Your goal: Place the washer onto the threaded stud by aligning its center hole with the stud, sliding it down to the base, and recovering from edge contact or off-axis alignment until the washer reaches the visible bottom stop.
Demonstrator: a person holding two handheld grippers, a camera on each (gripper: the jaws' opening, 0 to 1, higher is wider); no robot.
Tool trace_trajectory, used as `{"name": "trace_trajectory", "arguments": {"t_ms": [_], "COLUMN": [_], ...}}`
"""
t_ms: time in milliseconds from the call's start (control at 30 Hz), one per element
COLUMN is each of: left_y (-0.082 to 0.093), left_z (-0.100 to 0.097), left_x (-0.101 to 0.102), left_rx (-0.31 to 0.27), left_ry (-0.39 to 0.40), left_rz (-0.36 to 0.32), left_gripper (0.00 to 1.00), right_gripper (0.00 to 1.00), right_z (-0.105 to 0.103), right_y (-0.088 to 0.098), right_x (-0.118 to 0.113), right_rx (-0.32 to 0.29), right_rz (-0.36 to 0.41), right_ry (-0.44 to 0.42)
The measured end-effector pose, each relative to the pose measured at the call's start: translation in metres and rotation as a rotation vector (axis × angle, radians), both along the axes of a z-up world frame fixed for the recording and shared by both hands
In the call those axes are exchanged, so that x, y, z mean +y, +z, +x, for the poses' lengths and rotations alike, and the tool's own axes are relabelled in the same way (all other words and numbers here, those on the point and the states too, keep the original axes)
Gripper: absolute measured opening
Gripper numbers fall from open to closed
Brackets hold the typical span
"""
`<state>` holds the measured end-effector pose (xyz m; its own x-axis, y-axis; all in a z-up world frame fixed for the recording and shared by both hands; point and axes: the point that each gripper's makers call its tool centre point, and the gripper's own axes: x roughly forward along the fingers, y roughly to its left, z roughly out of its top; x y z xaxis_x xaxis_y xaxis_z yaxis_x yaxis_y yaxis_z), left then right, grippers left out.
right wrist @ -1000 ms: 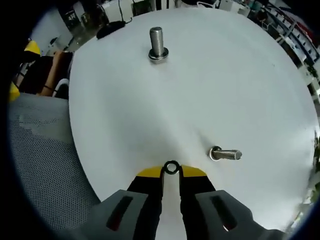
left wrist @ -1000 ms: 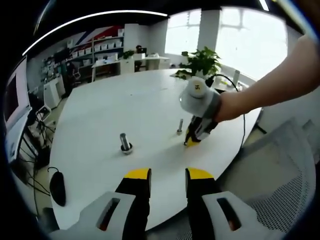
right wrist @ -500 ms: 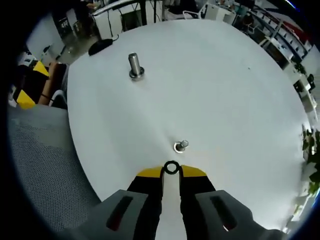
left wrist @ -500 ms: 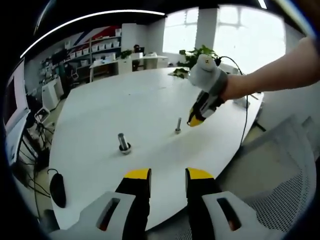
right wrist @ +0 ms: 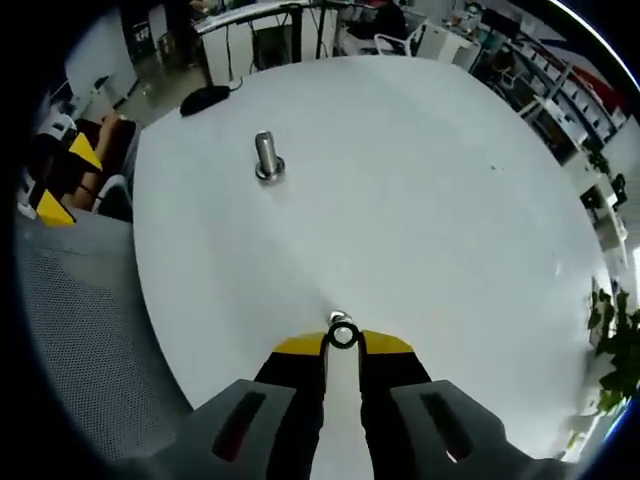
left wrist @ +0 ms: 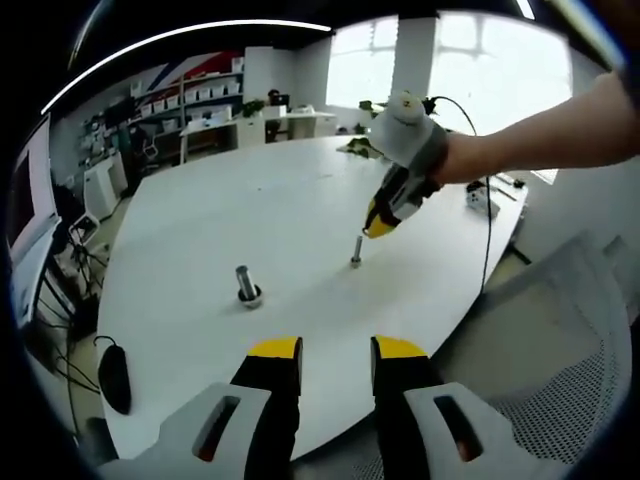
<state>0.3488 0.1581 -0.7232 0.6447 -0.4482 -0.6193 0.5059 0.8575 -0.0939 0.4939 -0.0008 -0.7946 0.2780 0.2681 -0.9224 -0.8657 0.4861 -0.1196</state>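
The round white table [right wrist: 480, 200] spreads across the right gripper view, its near edge curving down the left of the frame beside a mesh chair [right wrist: 80, 330]; most of its top lies bare. In the left gripper view the table edge runs along the lower frame, just past the jaw tips.

The right gripper [right wrist: 343, 340] is nearly closed, pinching the small dark washer [right wrist: 343, 336] at its yellow tips, low in the frame's centre. The stud [right wrist: 338, 320] shows as a glint directly behind the washer, mostly hidden; whether they touch cannot be told.

The left gripper [left wrist: 336, 352] hangs at the table edge, jaws partly apart, holding nothing.

A second bolt [right wrist: 265, 155] stands upright at upper left, well apart.
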Motion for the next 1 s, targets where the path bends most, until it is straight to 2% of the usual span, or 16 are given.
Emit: {"name": "trace_trajectory", "arguments": {"t_ms": [133, 400, 700, 1000], "left_y": [0.0, 0.001, 0.0, -0.005], "left_z": [0.0, 0.0, 0.0, -0.002], "left_x": [0.0, -0.001, 0.0, 0.0], "left_rx": [-0.001, -0.002, 0.004, 0.023], "left_ry": [0.0, -0.002, -0.001, -0.002], "left_rz": [-0.002, -0.007, -0.009, -0.001], "left_gripper": [0.25, 0.25, 0.25, 0.25], "right_gripper": [0.14, 0.14, 0.14, 0.14], "right_z": [0.001, 0.006, 0.006, 0.008], "right_y": [-0.003, -0.006, -0.017, -0.04], "right_x": [-0.001, 0.004, 0.004, 0.003], "right_rx": [0.027, 0.027, 0.057, 0.096], "right_rz": [-0.006, -0.01, -0.039, -0.054], "right_ry": [-0.012, 0.003, 0.004, 0.001]}}
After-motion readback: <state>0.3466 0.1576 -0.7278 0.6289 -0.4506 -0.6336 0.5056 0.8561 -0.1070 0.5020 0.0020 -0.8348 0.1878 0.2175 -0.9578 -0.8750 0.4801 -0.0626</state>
